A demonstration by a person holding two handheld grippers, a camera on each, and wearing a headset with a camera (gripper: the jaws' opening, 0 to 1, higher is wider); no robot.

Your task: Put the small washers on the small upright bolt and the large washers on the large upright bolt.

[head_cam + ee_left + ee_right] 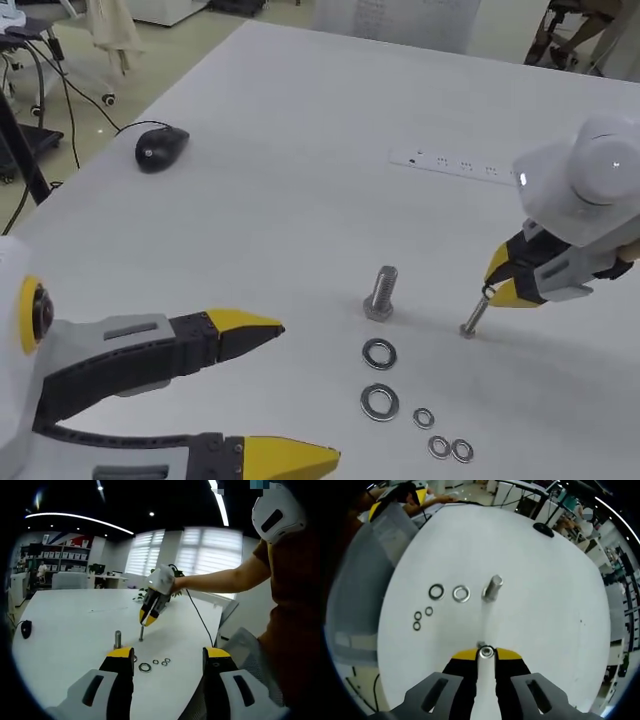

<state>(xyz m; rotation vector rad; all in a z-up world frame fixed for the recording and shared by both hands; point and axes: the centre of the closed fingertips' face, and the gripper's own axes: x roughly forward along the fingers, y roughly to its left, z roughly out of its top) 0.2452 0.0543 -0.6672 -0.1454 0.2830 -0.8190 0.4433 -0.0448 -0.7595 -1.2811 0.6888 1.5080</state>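
Observation:
The large upright bolt (pixel 381 293) and the thinner, slightly tilted small bolt (pixel 473 318) stand on the white table. My right gripper (pixel 497 288) is shut on a small washer (pixel 486 652), held right at the small bolt's top. Two large washers (pixel 379 352) (pixel 379 401) and three small washers (pixel 439 446) lie flat in front of the bolts. My left gripper (pixel 308 393) is open and holds nothing, low at the near left. In the left gripper view, the right gripper (pixel 146 621) hangs over the small bolt (pixel 141 633).
A black mouse (pixel 160 148) with its cable lies at the far left of the table. A white power strip (pixel 455 163) lies behind the bolts. The table's left edge (pixel 120 110) drops to a floor with cables and chair legs.

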